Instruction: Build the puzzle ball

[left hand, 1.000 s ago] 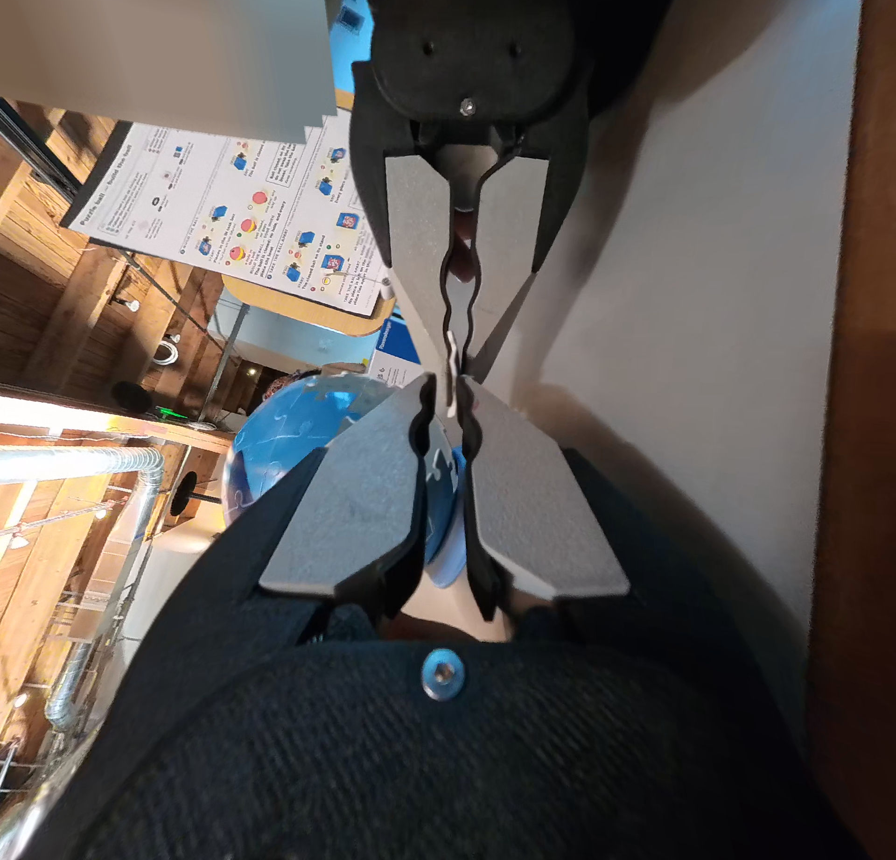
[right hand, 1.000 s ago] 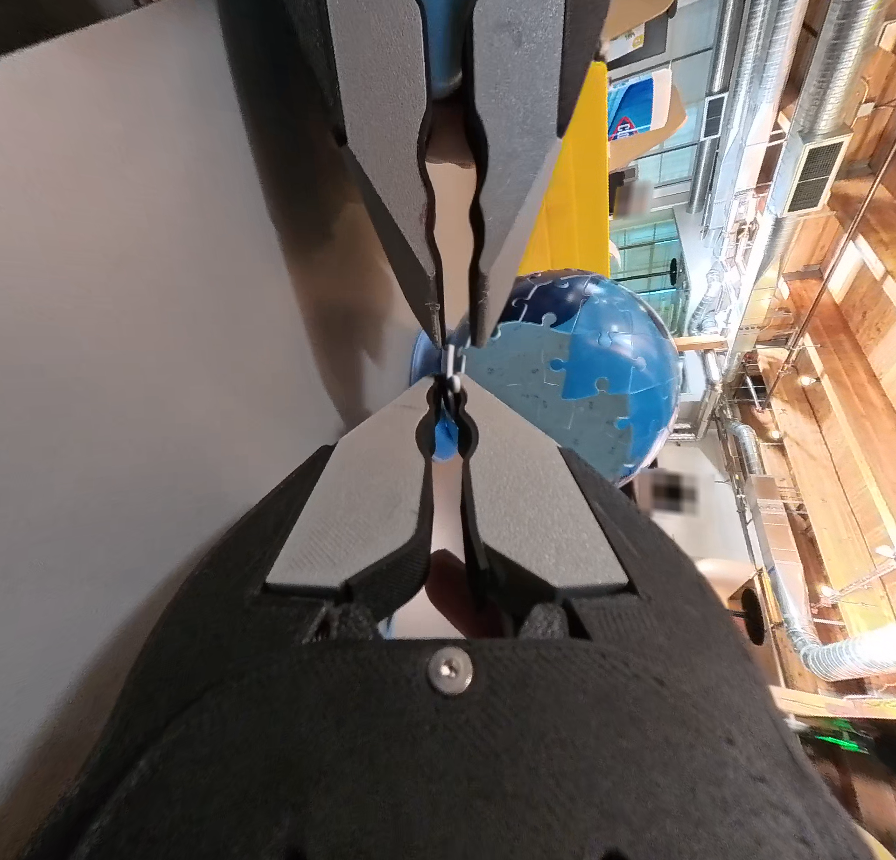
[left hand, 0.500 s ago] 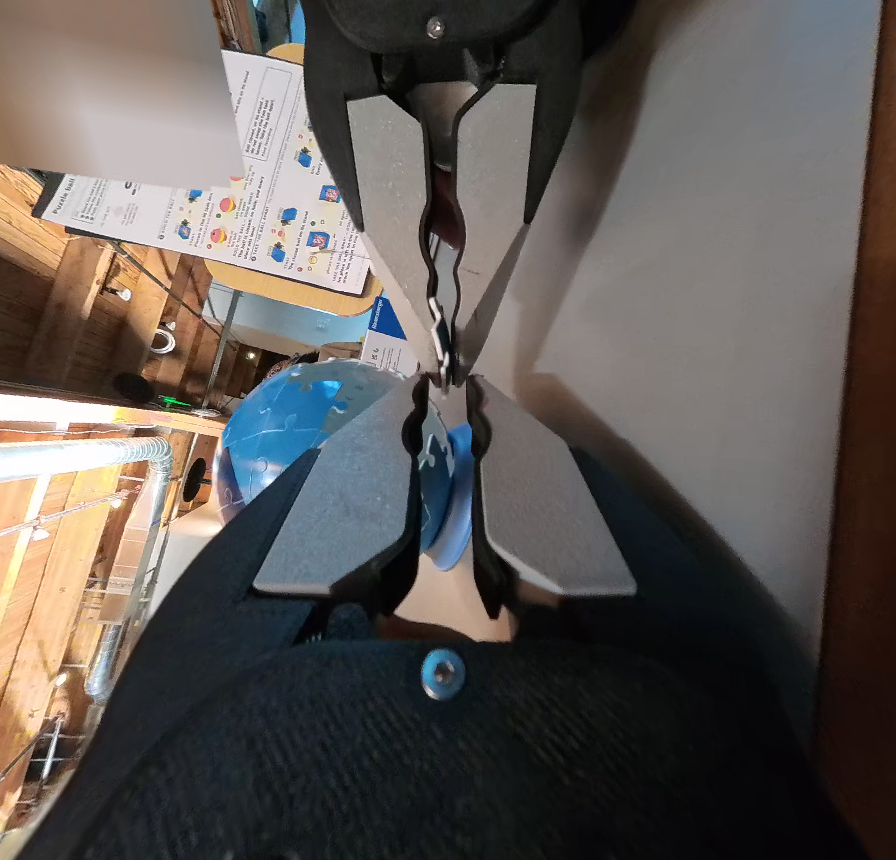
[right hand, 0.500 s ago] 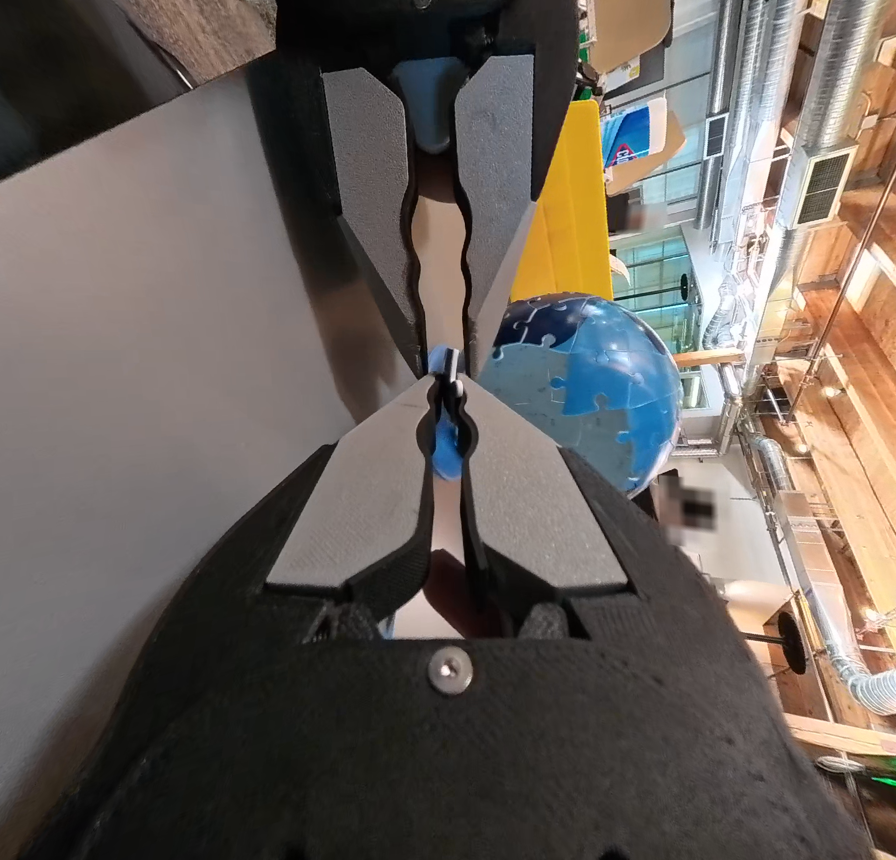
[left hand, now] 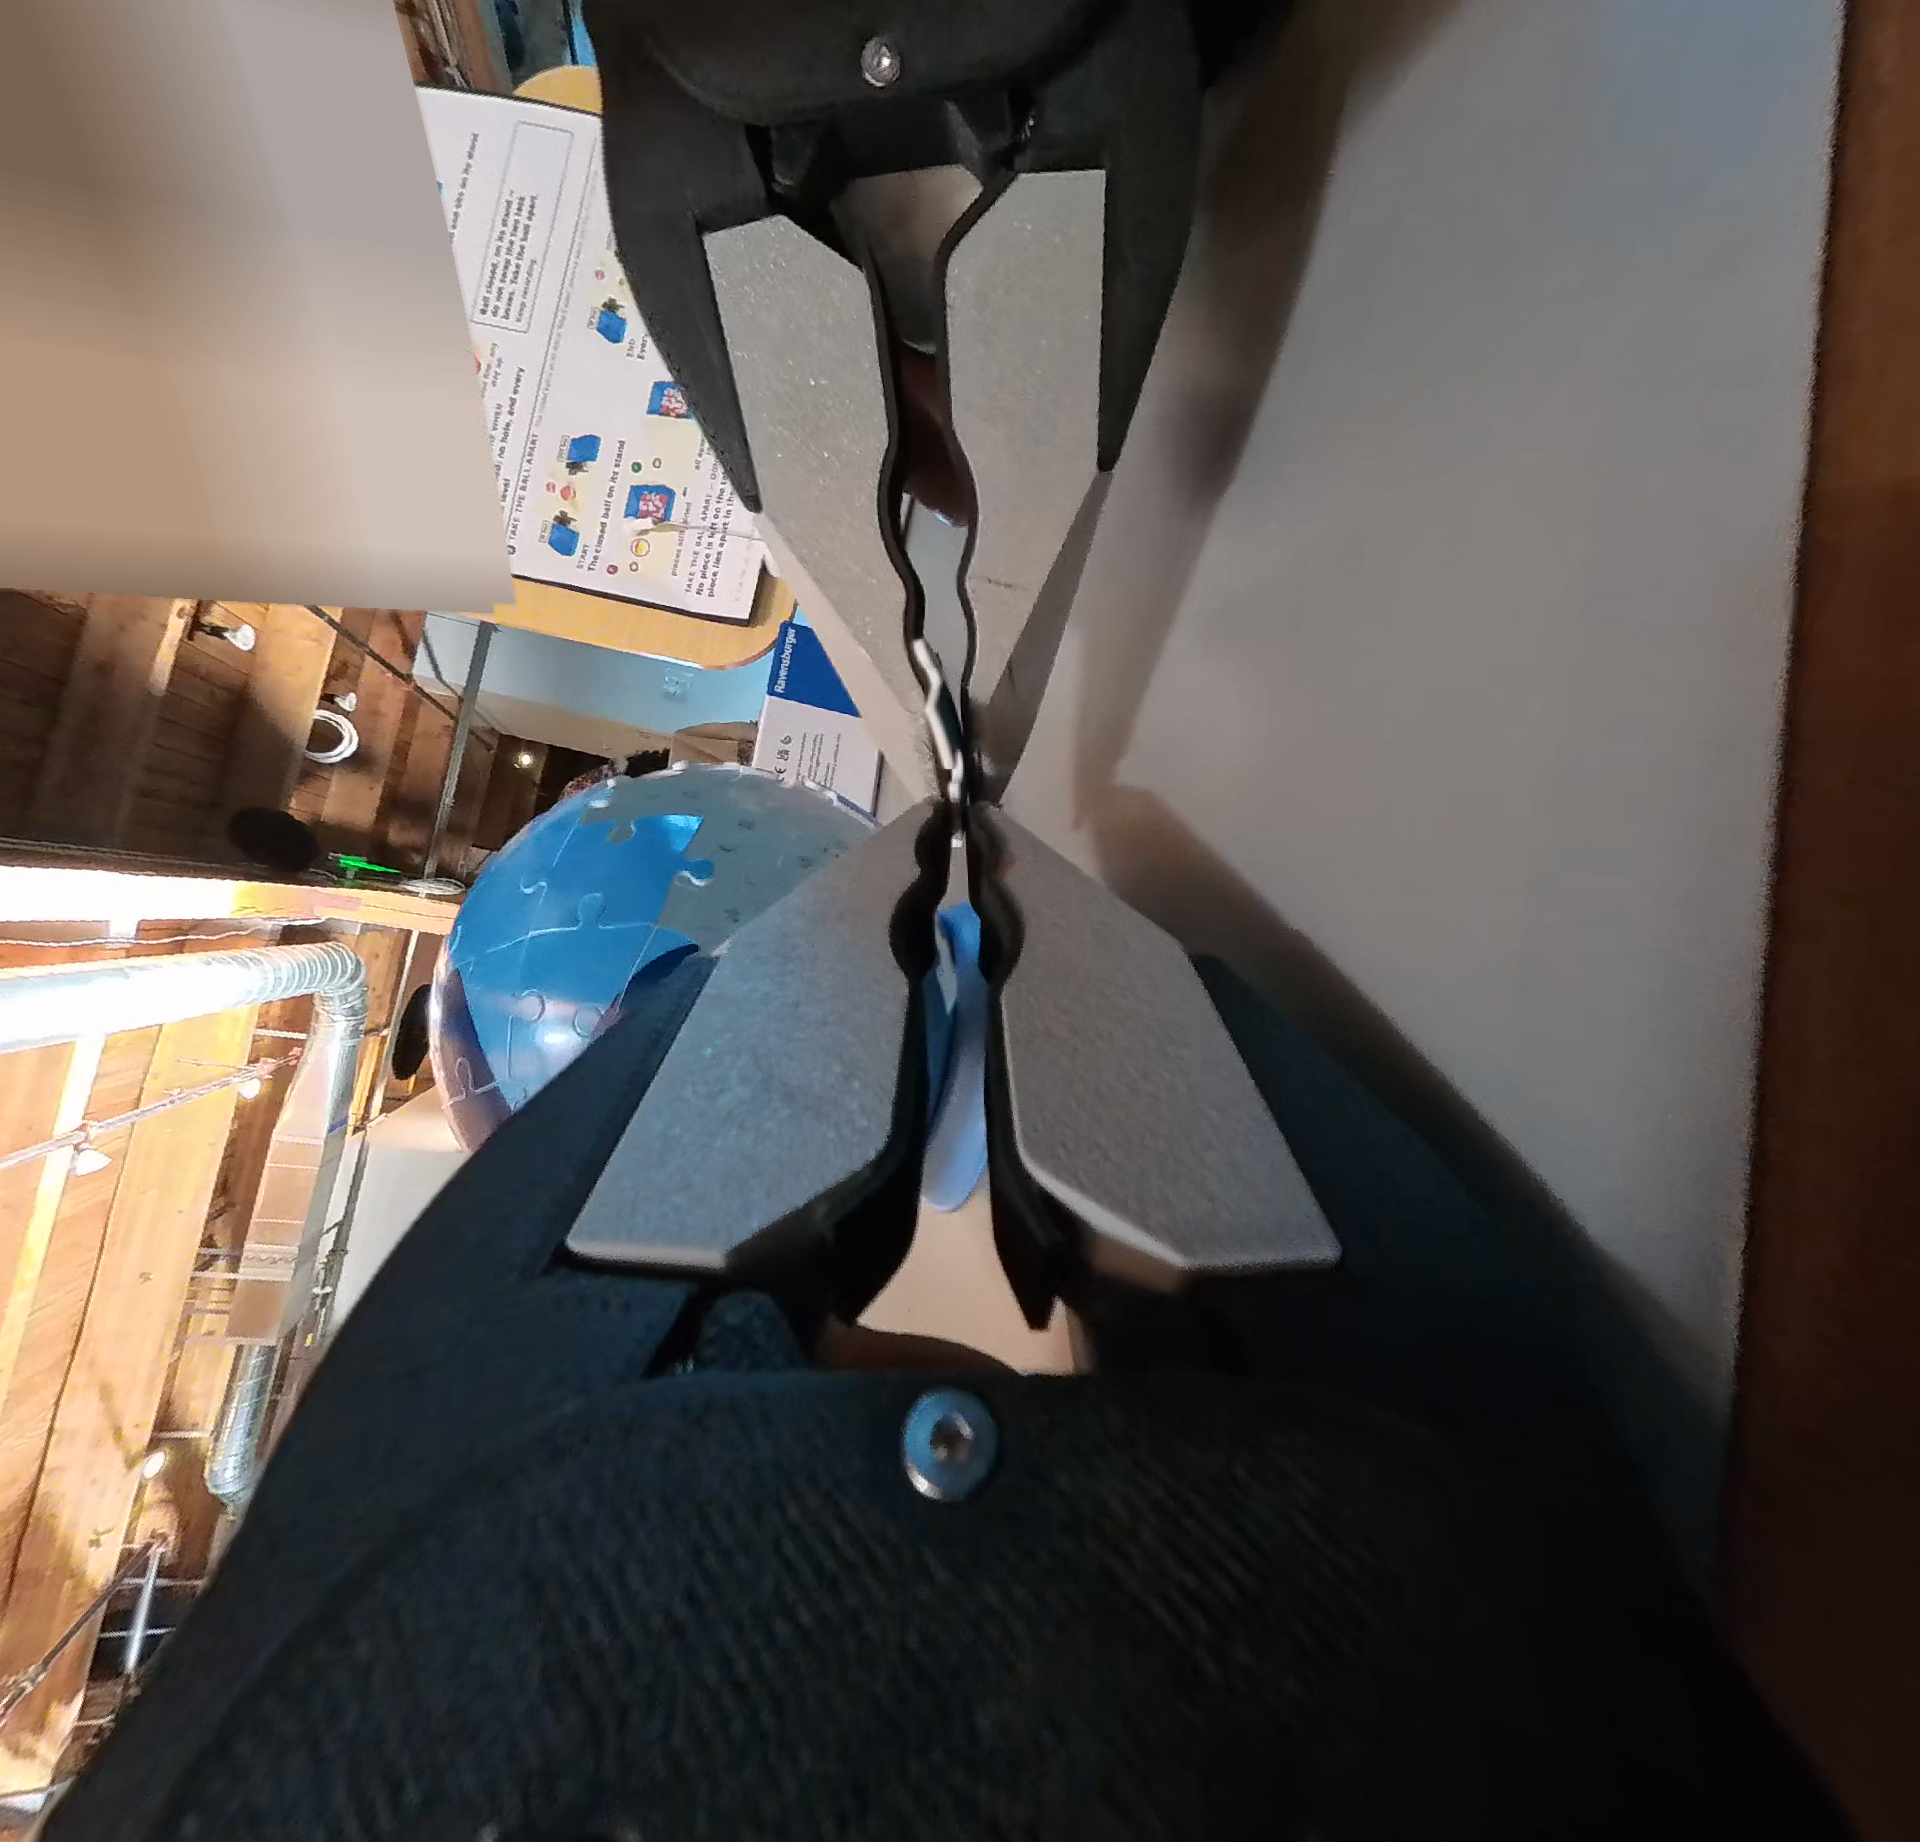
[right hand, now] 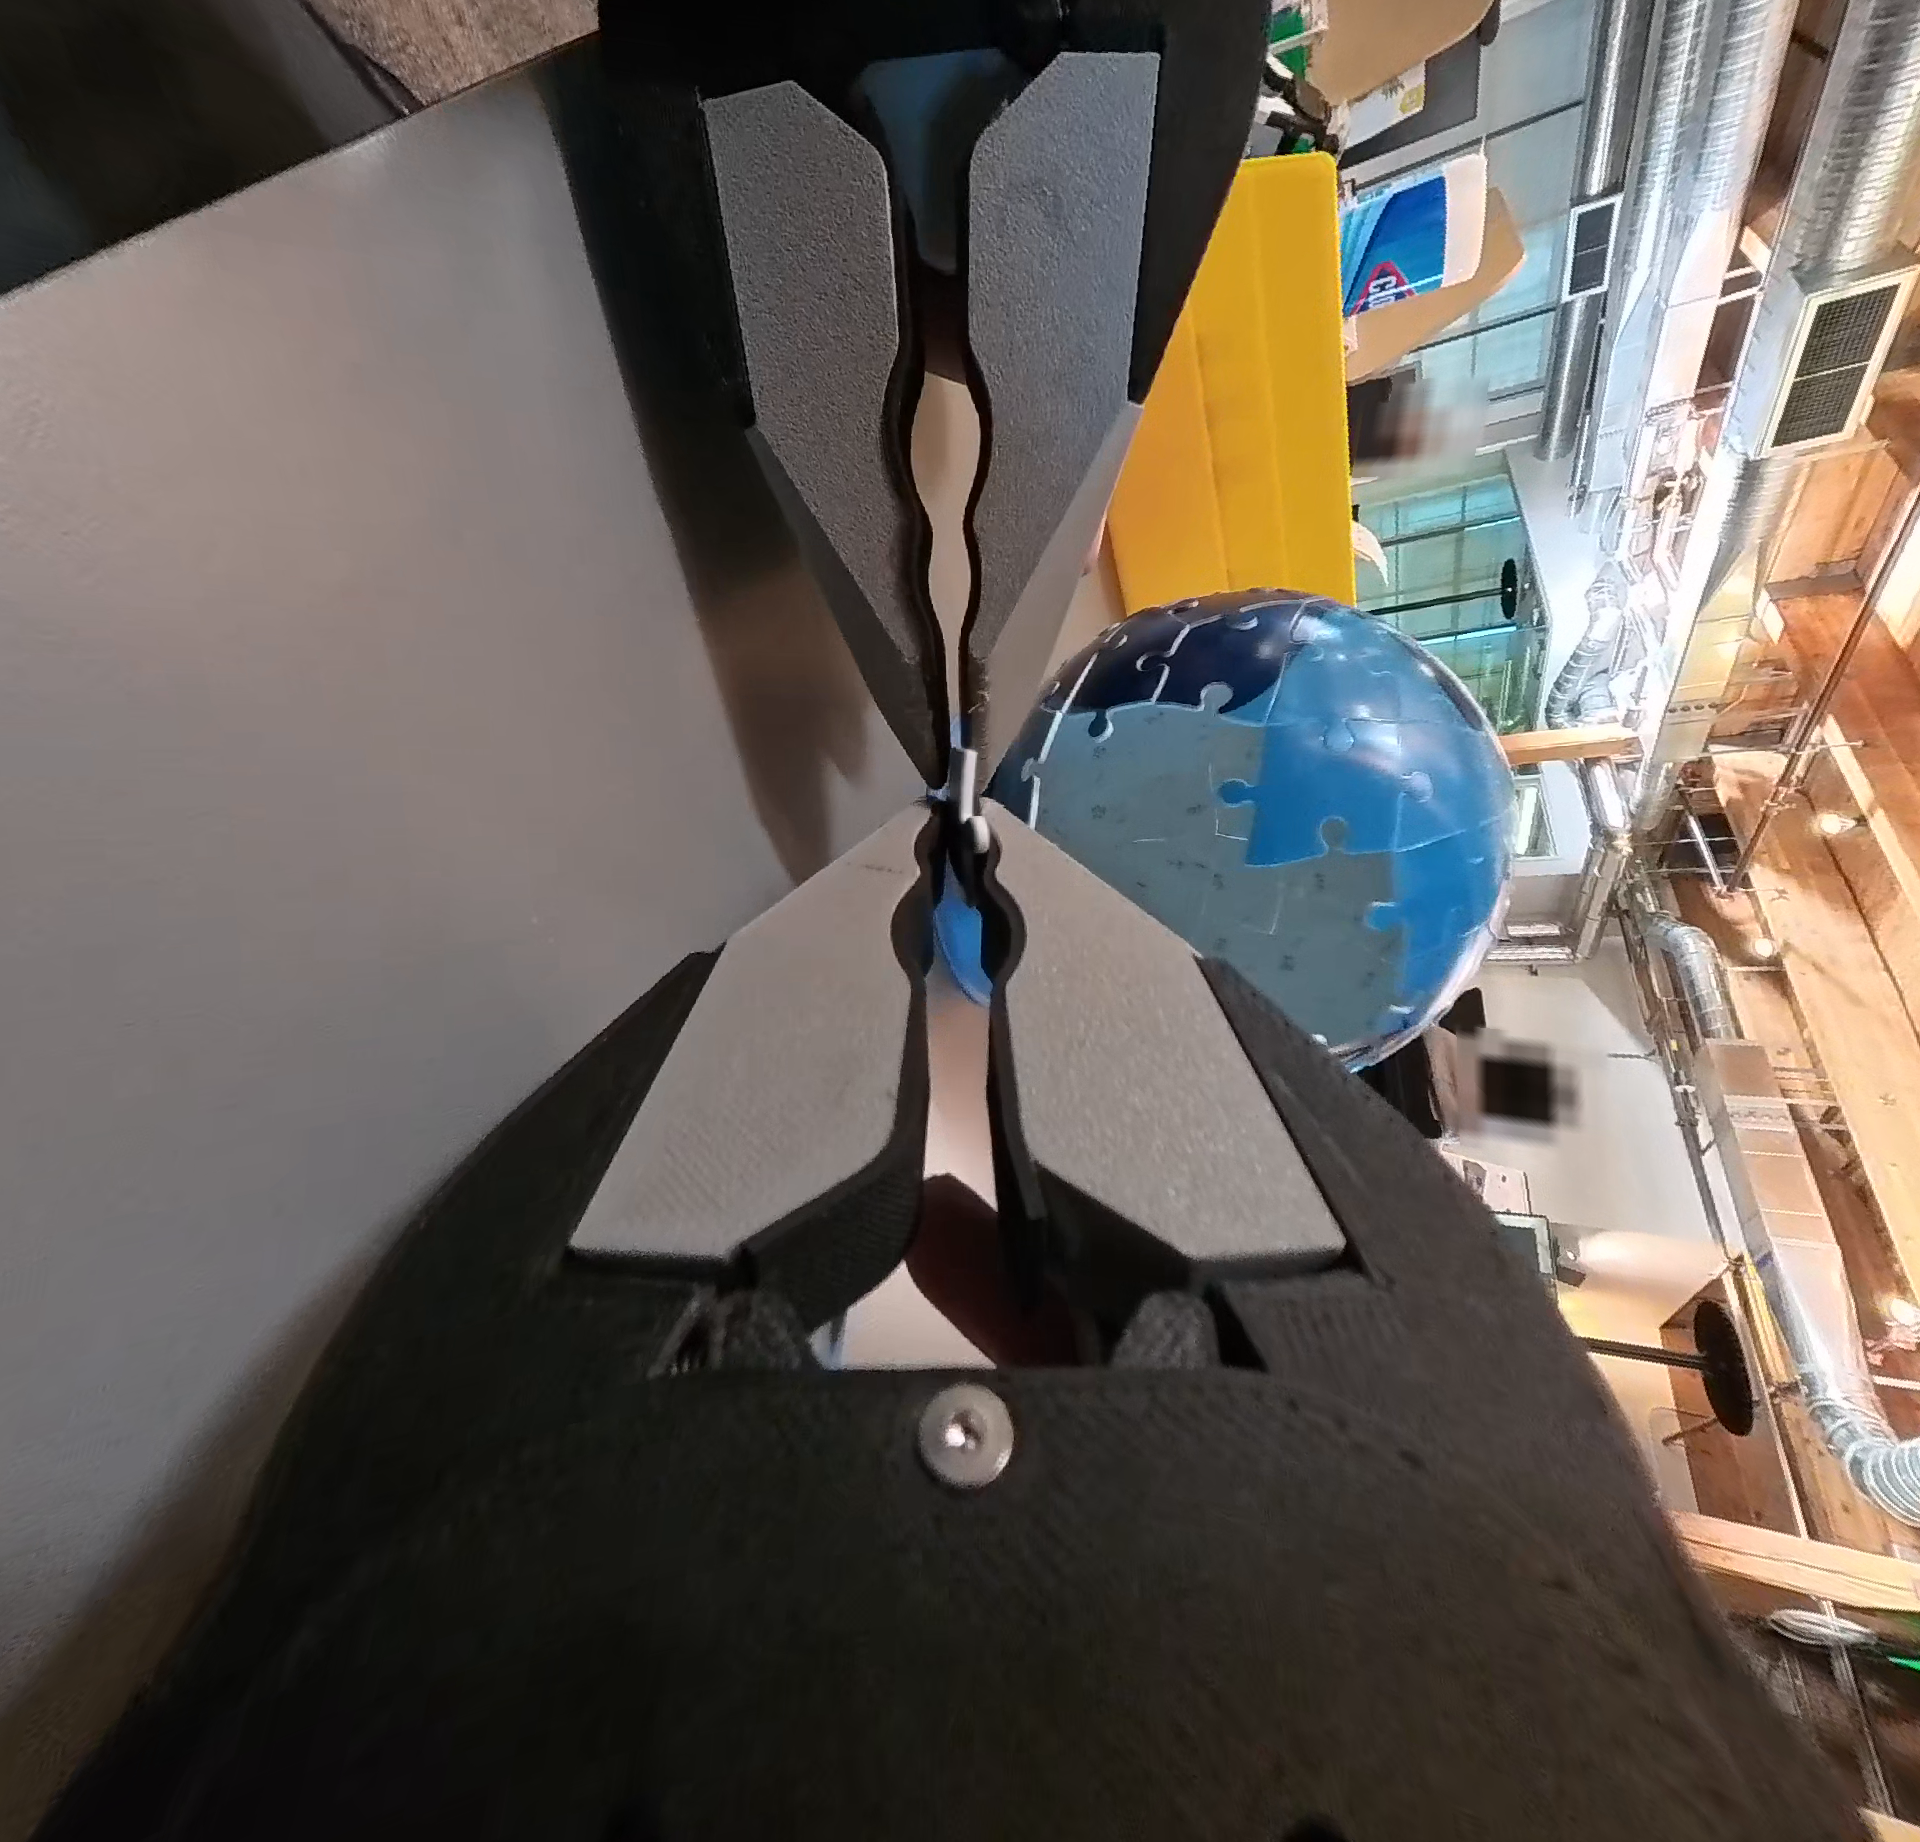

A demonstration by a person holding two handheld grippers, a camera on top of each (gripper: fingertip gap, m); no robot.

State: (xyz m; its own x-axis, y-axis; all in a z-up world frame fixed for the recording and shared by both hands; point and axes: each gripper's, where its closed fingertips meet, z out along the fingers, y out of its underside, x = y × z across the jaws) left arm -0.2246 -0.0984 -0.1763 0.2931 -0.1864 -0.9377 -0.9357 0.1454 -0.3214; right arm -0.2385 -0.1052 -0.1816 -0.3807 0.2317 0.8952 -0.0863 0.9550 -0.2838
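At frame centre the left gripper and the right gripper meet tip to tip, both clenched on one thin puzzle piece, probably to pass it over; the puzzle ball waits at centre right, near them.

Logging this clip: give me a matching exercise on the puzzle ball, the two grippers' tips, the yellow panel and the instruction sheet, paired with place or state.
Things:
1. puzzle ball
2. left gripper and right gripper
3. yellow panel
4. instruction sheet

Descriptions:
A. tips meeting, pinching small pieces
B. behind the ball, right wrist view
C. blue, mostly assembled, beside the tips
D. printed, on a wooden surface behind

Pairs: 1-C, 2-A, 3-B, 4-D
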